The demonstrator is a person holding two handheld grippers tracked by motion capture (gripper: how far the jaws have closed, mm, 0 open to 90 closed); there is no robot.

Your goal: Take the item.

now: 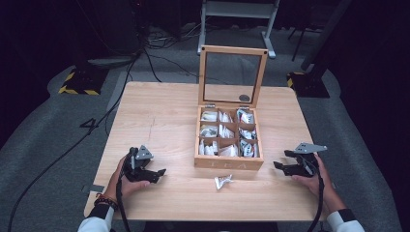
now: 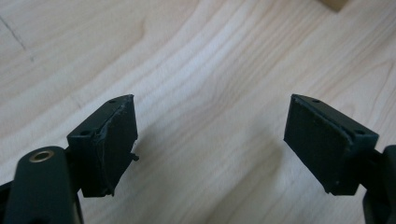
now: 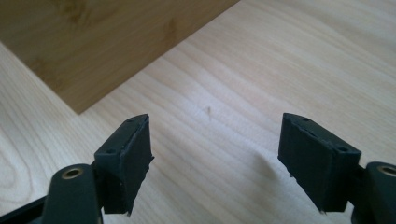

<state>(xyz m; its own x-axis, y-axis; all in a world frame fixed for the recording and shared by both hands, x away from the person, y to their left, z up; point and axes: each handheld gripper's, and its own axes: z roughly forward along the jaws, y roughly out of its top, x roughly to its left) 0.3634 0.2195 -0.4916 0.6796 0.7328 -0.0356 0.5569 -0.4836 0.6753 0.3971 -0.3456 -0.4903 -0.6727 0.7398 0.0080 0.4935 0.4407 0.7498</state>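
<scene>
A wooden tea box stands on the table with its glass lid raised; its compartments hold several white and silver sachets. One silver sachet lies loose on the table just in front of the box. My left gripper rests low on the table to the box's left, open, with bare wood between its jaws. My right gripper sits to the box's right, open and holding nothing. The side of the tea box shows just beyond it in the right gripper view.
The light wooden table has free room to the left of the box. Cables trail from both grippers off the front edge. Beyond the table are a grey floor, stands with yellow-black bases and a white frame.
</scene>
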